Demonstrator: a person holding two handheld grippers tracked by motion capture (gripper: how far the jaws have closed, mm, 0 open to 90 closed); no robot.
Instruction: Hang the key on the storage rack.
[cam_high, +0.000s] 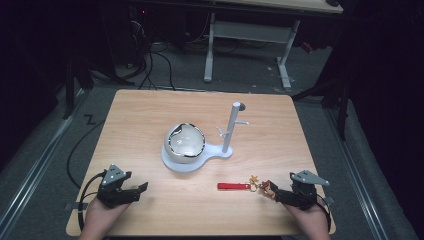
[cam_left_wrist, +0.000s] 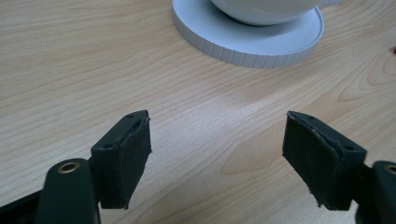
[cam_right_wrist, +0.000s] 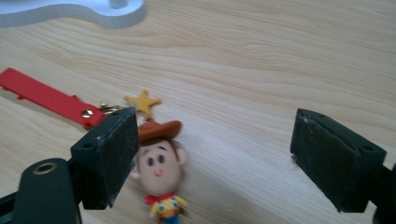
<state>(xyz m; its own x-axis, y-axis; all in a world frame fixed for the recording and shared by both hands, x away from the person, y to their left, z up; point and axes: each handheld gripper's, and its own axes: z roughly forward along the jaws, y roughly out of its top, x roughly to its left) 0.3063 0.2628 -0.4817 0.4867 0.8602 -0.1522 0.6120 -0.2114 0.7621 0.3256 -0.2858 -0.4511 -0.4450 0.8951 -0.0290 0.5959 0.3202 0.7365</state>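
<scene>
Wide-apart right gripper (cam_right_wrist: 212, 156) straddles the cowboy keychain (cam_right_wrist: 161, 170) (light, dangly, slippery figure): better pinch its red strap (cam_right_wrist: 44, 95).

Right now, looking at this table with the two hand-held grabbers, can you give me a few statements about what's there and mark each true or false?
1. The right gripper has its jaws open over a cowboy figure keychain. True.
2. The keychain's strap is blue. False: it is red.
3. The left gripper holds the keychain. False: its jaws are apart, with bare table between them.
4. A white bowl sits on the white stand's base. True.
5. The keychain hangs on the stand's post. False: it lies flat on the table.
</scene>
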